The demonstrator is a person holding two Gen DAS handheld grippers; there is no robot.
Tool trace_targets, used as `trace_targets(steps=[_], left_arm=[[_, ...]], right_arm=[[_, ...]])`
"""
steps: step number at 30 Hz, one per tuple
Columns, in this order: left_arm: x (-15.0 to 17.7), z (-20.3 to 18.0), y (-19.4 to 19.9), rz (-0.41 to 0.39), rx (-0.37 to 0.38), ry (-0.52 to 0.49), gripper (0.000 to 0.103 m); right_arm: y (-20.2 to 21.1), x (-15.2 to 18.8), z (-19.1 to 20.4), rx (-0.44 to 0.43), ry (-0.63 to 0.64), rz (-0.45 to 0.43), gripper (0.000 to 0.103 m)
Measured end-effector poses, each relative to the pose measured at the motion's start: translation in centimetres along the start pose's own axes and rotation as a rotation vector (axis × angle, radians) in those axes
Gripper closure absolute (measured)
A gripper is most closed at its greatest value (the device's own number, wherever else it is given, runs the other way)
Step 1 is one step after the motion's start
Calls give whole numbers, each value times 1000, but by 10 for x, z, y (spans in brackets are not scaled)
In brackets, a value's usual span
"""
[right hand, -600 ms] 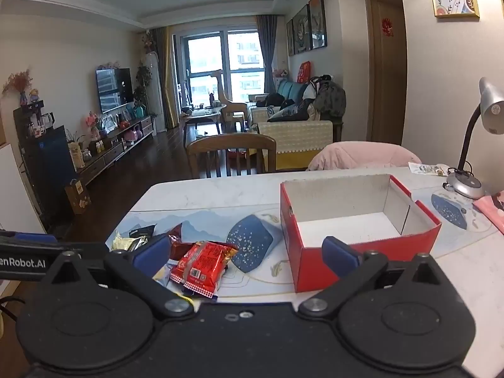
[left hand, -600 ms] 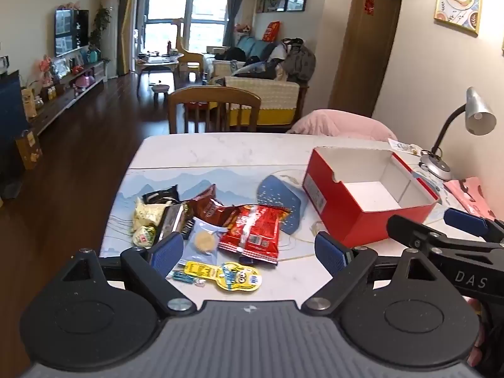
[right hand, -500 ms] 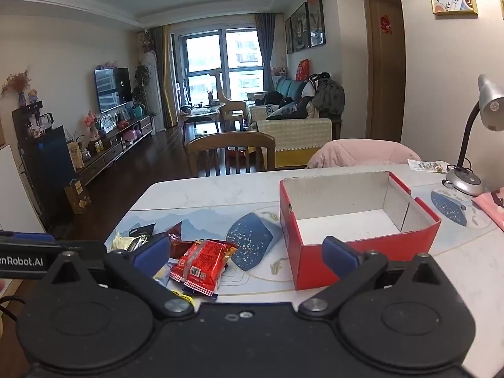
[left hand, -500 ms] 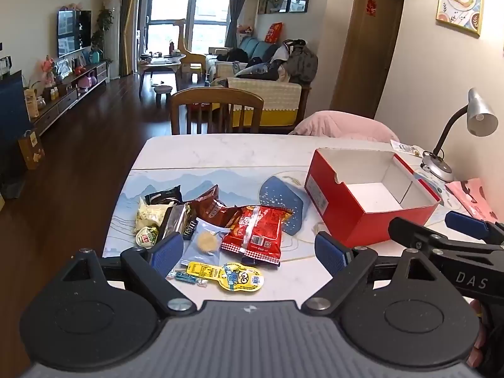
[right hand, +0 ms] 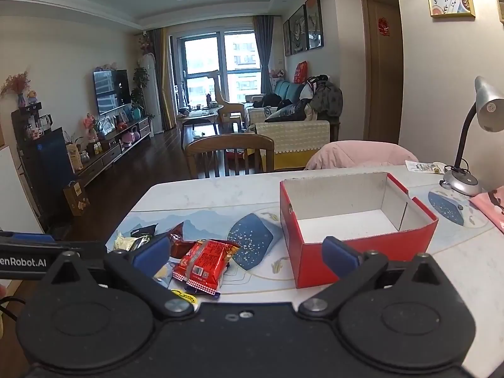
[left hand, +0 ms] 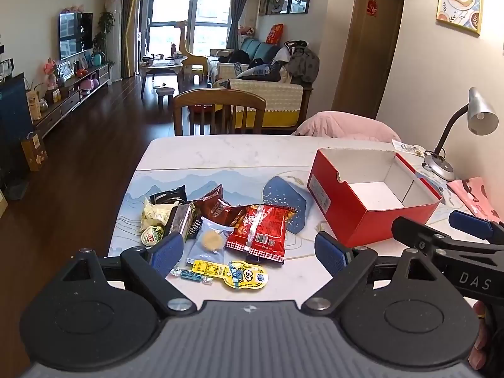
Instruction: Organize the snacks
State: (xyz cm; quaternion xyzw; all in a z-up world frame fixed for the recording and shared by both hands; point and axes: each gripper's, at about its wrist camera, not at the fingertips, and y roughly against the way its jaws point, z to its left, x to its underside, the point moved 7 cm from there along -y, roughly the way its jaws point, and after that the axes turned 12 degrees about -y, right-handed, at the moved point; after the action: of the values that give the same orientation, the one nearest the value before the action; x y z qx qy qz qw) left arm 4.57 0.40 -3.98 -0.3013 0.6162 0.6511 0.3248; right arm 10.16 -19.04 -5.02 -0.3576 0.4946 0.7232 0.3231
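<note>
**Snack pile on one side, empty red box on the other**

Both grippers hover over the near edge of the table (left hand: pixel 220 154), tilted down a bit. The left gripper (left hand: pixel 249 252) has its jaws spread wide with nothing between them, and the right gripper (right hand: pixel 245 253) is the same, wide apart and holding nothing.

Closest to the near edge is a yellow cartoon-face packet (left hand: pixel 242 275) with a small blue-wrapped candy (left hand: pixel 189 274) just beside it. Right behind those sit a pale blue cookie packet (left hand: pixel 209 241) and a red snack bag (left hand: pixel 260 230), which partly overlaps the pile. Further toward the table's left edge there's a brown snack bag (left hand: pixel 217 204), a silver-and-black wrapper (left hand: pixel 181 220), a crumpled cream wrapper (left hand: pixel 156 214), a little round cup (left hand: pixel 151 236) and a black packet (left hand: pixel 168 193), all touching or overlapping.

Toward the right side stands the red box (right hand: pixel 356 252), open on top, white inside, nothing in it. It's apart from the pile. A desk lamp (right hand: pixel 466 157) stands by the far right corner.
</note>
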Motion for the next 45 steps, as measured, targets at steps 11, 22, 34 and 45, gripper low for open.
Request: trace_targets(steps=[11, 22, 34, 45], left_arm=[[0, 1, 4, -7, 7, -1, 12], [0, 2, 8, -16, 18, -6, 12], [1, 4, 8, -16, 30, -7, 12], [1, 5, 8, -18, 30, -7, 12]], right_arm=[[-2, 6, -1, 14, -11, 19, 0], [5, 5, 5, 28, -2, 7, 0], [9, 3, 9, 35, -9, 8, 0], [9, 4, 15, 28, 16, -15, 0]])
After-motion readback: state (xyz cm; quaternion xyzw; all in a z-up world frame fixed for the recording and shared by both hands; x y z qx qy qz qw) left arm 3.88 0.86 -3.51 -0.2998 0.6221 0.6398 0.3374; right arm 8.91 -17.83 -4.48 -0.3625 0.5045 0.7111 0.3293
